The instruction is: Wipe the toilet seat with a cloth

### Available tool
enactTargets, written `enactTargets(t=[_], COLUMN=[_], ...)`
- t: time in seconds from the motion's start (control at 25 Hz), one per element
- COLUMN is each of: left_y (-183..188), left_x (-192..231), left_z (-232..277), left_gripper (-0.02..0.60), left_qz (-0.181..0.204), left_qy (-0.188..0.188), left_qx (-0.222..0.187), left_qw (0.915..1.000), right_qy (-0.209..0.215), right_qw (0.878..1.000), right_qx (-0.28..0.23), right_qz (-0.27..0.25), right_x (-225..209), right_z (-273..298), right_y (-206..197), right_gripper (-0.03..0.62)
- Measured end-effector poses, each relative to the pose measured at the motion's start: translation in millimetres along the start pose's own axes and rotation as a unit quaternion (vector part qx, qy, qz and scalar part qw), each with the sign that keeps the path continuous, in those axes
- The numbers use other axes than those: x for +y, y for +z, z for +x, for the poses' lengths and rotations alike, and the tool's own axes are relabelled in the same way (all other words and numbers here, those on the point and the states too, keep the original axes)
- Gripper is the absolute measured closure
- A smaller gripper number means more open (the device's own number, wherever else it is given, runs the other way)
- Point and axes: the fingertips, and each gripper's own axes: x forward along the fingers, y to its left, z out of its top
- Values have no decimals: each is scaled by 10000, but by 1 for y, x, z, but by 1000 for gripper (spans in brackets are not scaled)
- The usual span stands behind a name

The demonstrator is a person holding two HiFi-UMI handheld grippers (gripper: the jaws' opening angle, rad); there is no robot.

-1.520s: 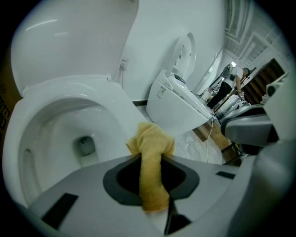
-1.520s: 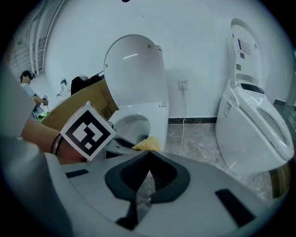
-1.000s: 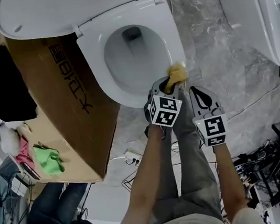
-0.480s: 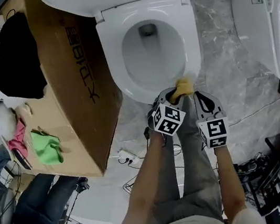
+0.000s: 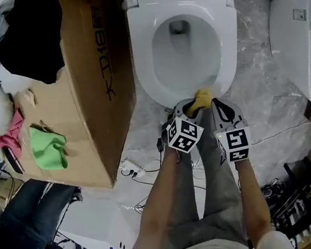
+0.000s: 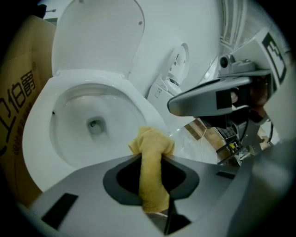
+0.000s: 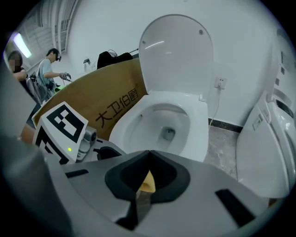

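Left gripper (image 5: 189,105) and right gripper (image 5: 214,104) are both clamping the cloth (image 5: 201,98), its length pointing ahead onto the toilet seat (image 5: 142,64) front rim, left gripper holding most.

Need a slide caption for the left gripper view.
Left gripper shut on a yellow cloth at the front edge of the toilet seat.

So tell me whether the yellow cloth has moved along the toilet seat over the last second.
Yes: against the toilet seat, the yellow cloth has slid from the rim's right side round toward the front edge.
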Motion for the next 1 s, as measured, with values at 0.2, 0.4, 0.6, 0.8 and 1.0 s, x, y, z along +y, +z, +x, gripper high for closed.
enactTargets(t=[0.2, 0.4, 0.6, 0.8, 1.0], left_y=[-7, -9, -12, -14, -15], left_x=[13, 27, 40, 53, 69], left_z=[-12, -21, -29, -37, -47], left_gripper=[482, 482, 482, 482, 482], left_qz=[-170, -259, -413, -491, -632], left_qy=[118, 249, 414, 564, 753], left_qx=[-111, -228, -325, -382, -438], left_qw=[9997, 9991, 9978, 9965, 9942], right_qy=[153, 289, 472, 751, 908], right_qw=[9996, 9990, 9973, 9944, 9920], right_qx=[78, 93, 189, 164, 174], right_qz=[-223, -338, -538, -722, -855], right_x=[11, 17, 26, 39, 45], right_z=[7, 12, 19, 25, 32], right_y=[1, 4, 3, 14, 24], right_gripper=[586, 586, 586, 586, 586])
